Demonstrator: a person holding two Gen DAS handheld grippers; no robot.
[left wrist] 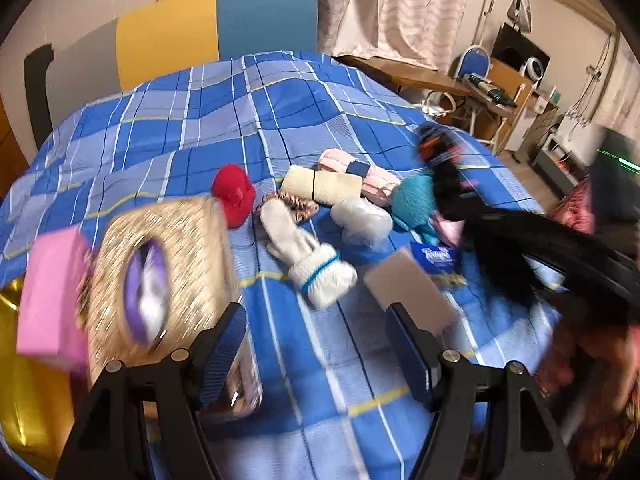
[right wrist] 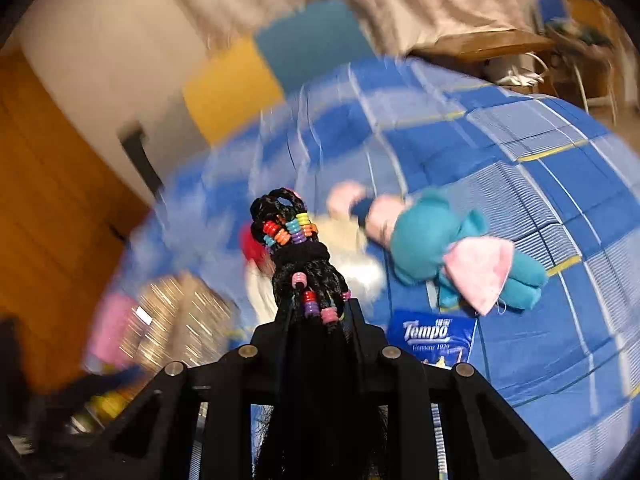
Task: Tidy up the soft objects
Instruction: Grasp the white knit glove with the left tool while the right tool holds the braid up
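Right wrist view shows my right tongs (right wrist: 320,312) clamped on a black braided hair bundle (right wrist: 298,248) strung with coloured beads; the braid stands up from between the jaws and its loose black strands trail back over the frame. I hold it in the air above the blue checked bedspread (right wrist: 520,184), so I judge this is the carry step: one soft thing picked, not yet put away.

From the left wrist view, my left tongs (left wrist: 316,344) stand open with nothing between them, pointing down at the bed. The woven basket (left wrist: 160,272) lies at about 9 o'clock from them, with something purple and white already inside and a pink block (left wrist: 52,296) just beside its outer side. Waiting on the bed, toward 12 o'clock, are a white mitten (left wrist: 304,248), a red piece (left wrist: 234,194), a cream roll (left wrist: 320,184), a pink roll (left wrist: 360,172) and a teal plush (left wrist: 414,200); a tissue pack (left wrist: 434,258) lies near 1 o'clock.

Next, I reckon, the braid must travel across to the basket mouth and be lowered in before I loosen my grip, minding the long trailing strands so they do not drag the other pieces.
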